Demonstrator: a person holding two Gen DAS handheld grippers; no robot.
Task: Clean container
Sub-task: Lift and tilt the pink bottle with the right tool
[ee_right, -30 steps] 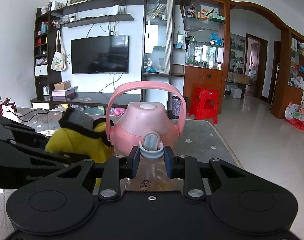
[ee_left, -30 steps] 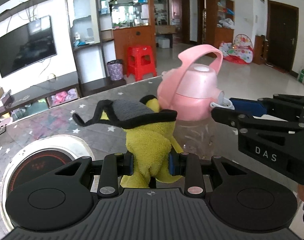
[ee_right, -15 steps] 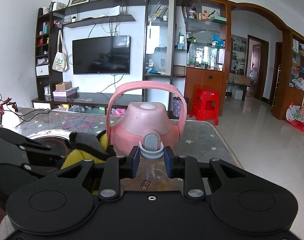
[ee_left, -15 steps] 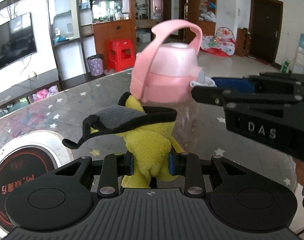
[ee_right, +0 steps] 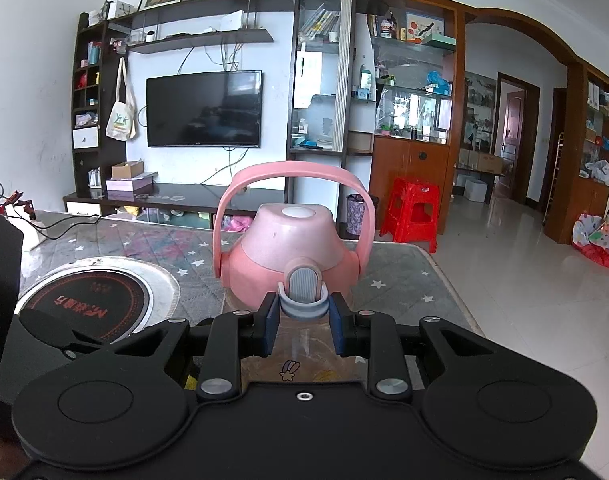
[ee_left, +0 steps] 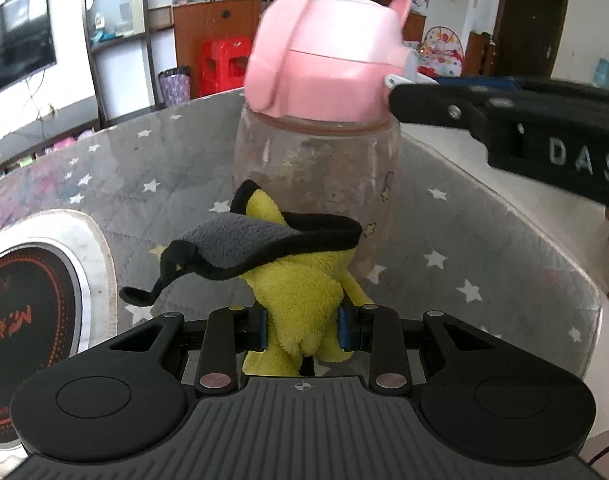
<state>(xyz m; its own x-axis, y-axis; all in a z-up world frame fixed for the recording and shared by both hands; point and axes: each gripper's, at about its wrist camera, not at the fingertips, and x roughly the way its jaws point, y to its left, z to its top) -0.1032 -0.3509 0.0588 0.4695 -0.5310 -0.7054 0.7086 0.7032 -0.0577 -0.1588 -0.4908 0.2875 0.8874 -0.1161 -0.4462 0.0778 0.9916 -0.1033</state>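
A bottle with a cloudy clear body (ee_left: 316, 168) and a pink lid with a carry handle (ee_left: 328, 68) is held above the table. My right gripper (ee_right: 303, 320) is shut on it at the grey spout latch (ee_right: 304, 284) at the lid's front. My left gripper (ee_left: 302, 328) is shut on a yellow fleece cloth with a grey, black-edged flap (ee_left: 300, 280). The cloth's top sits against the lower part of the clear body. In the right wrist view the cloth is hidden and the pink lid (ee_right: 292, 248) fills the middle.
The table (ee_left: 464, 240) has a glass top over a grey star-print mat. A round induction cooker (ee_left: 20, 312) is set into it on the left. The table's curved edge runs at the right, with tiled floor beyond. A red stool (ee_right: 410, 212) stands behind.
My left gripper with the cloth has dropped from lid height to the bottle's lower clear body and come closer. In the right wrist view the cloth has slipped out of sight. The right grip is unchanged.
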